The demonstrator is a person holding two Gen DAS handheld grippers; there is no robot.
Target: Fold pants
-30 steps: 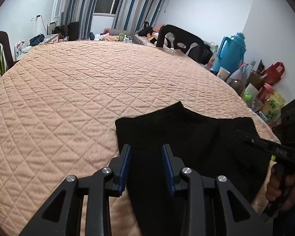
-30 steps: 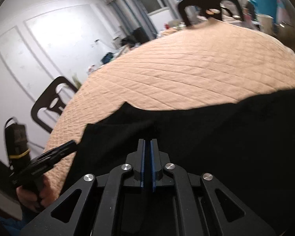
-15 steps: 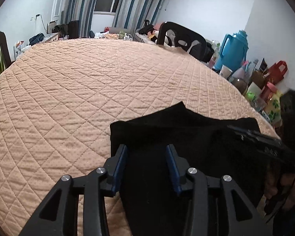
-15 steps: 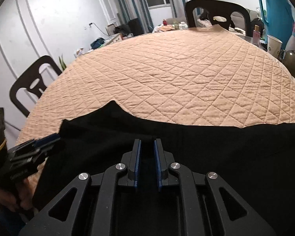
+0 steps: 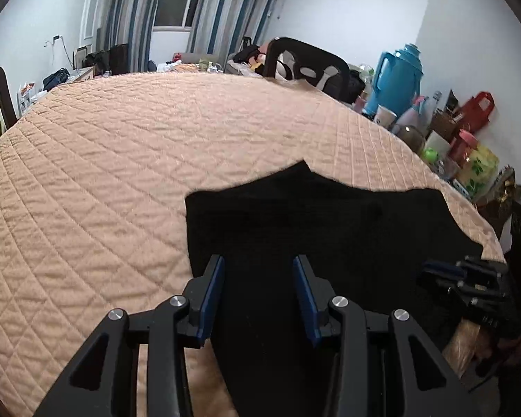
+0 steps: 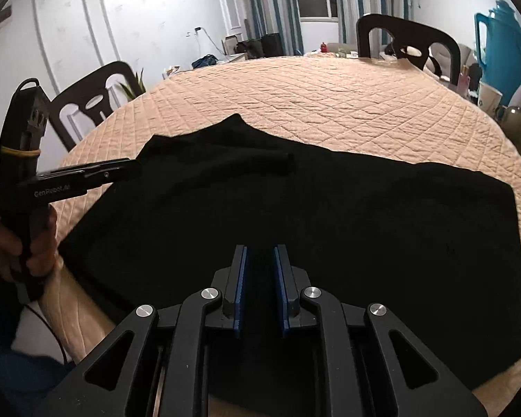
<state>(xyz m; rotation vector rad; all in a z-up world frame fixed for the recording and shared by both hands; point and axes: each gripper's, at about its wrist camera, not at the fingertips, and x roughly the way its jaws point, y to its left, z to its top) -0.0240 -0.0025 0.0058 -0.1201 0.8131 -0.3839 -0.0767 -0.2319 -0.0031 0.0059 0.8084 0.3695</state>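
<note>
Black pants lie folded flat near the front edge of a table under a peach quilted cover. My left gripper hovers open over the cloth's left edge, with nothing pinched between its blue pads. In the right wrist view the pants spread wide, and my right gripper is low over their near part. Its jaws are opening, with black cloth showing in the narrow gap and the pads not pressing on it. A hand holds the left gripper at the cloth's left corner; the right gripper shows at the right.
A black chair stands at the table's far side and another at its left. A teal thermos, cups, bottles and bags crowd the right side beyond the table. The quilted cover stretches bare behind the pants.
The right jaws went from shut to slightly apart, and that gripper rolled back to level. The left jaws widened a little and slid over the pants' left edge.
</note>
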